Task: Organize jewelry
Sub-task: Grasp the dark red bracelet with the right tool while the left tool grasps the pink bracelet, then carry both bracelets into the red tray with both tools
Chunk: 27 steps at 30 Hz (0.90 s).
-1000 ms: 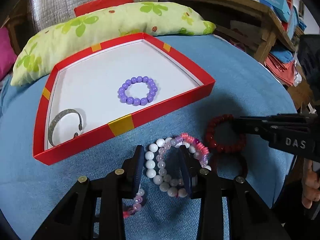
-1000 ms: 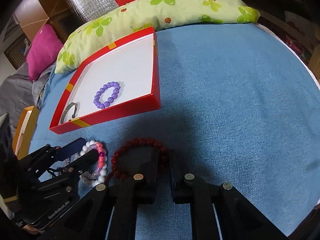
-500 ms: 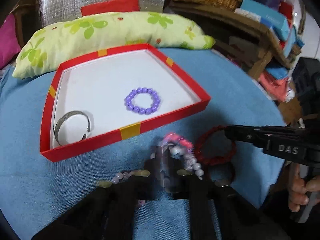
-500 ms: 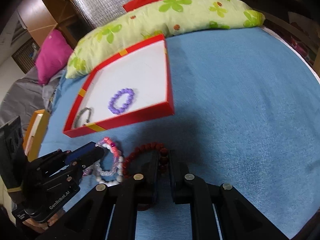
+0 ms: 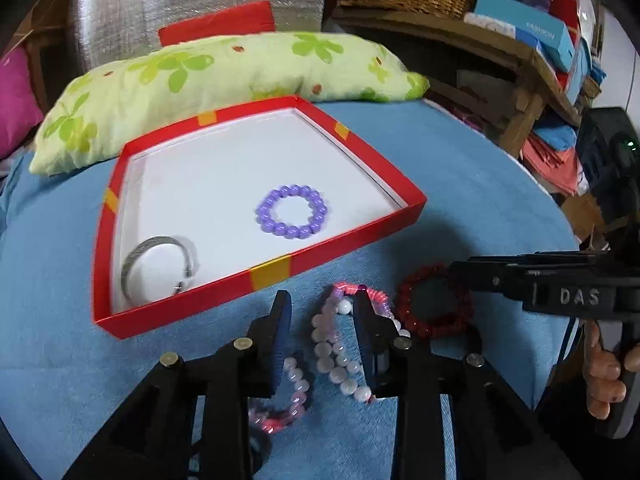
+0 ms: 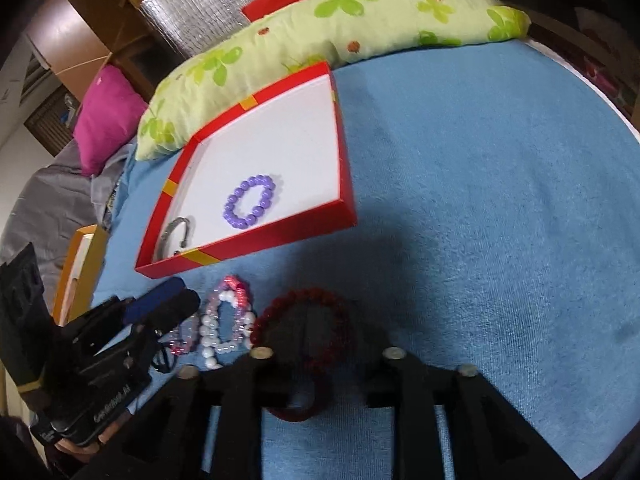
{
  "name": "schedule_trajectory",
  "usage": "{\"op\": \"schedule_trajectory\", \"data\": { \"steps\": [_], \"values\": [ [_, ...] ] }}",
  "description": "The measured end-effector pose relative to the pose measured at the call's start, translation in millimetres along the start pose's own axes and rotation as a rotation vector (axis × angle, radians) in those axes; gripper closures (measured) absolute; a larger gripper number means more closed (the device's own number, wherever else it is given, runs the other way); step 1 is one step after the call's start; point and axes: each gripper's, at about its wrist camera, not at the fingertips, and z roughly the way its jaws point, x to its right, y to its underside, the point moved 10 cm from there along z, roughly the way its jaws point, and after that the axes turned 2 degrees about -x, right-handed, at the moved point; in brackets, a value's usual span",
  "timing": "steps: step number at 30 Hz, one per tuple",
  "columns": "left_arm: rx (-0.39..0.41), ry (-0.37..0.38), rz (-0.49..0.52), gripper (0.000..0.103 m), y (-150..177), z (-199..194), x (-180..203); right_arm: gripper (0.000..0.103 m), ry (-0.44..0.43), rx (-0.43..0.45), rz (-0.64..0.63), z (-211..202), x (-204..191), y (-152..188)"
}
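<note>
Since half a second earlier the left gripper [image 5: 320, 304] had spread its jaws again around the white bead bracelet [image 5: 338, 354], which lay on the blue cloth [image 6: 480, 200] beside the red box [image 5: 272, 274]. The right gripper [image 6: 306, 326] pinched the dark red bracelet [image 6: 280, 308]; the purple bracelet [image 5: 292, 212] rested inside the box.

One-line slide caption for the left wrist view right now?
Open left hand-held gripper straddles white bead bracelet on blue cloth, before red tray holding purple bracelet and silver bangle.
</note>
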Motion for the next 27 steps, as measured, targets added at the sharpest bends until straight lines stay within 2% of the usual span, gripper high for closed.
{"op": "schedule_trajectory", "data": {
  "steps": [1, 2, 5, 6, 7, 8, 10, 12, 19, 27],
  "values": [
    [-0.019, 0.022, 0.001, 0.07, -0.1, 6.7, 3.4, 0.058, 0.012, -0.003, -0.002, 1.7, 1.7, 1.1],
    [-0.032, 0.036, 0.0, 0.07, -0.1, 11.9, 5.4, 0.055, 0.019, -0.009, -0.004, 3.3, 3.2, 2.4],
    [-0.069, 0.063, -0.018, 0.071, 2.1, 24.0, 5.9, 0.054, 0.03, 0.005, -0.037, 5.8, 0.6, 3.0],
    [-0.069, 0.073, -0.027, 0.078, 1.6, 24.7, 5.5, 0.06, 0.043, 0.003, -0.056, 6.7, -0.5, 3.7],
    [-0.068, 0.096, -0.034, 0.082, 0.2, 24.8, 6.0, 0.075, 0.07, 0.004, -0.086, 8.2, -1.7, 4.7],
    [-0.063, 0.102, -0.034, 0.092, -1.0, 23.9, 6.2, 0.079, 0.099, 0.001, -0.112, 10.1, -1.5, 6.3],
    [-0.062, 0.101, -0.014, 0.095, -1.1, 23.1, 6.9, 0.092, 0.145, 0.005, -0.154, 12.0, -1.2, 6.8],
    [-0.063, 0.093, -0.002, 0.095, 0.7, 22.1, 7.3, 0.092, 0.147, 0.012, -0.164, 10.9, -1.9, 5.6],
    [-0.016, 0.1, -0.049, 0.096, -6.3, 3.6, -5.3, 0.092, 0.103, 0.087, -0.124, -5.5, -4.9, -7.6],
    [0.1, 0.108, -0.078, 0.096, -25.4, -41.5, -18.6, 0.092, -0.032, 0.192, -0.105, -37.7, -28.6, -23.7]
  ]
}}
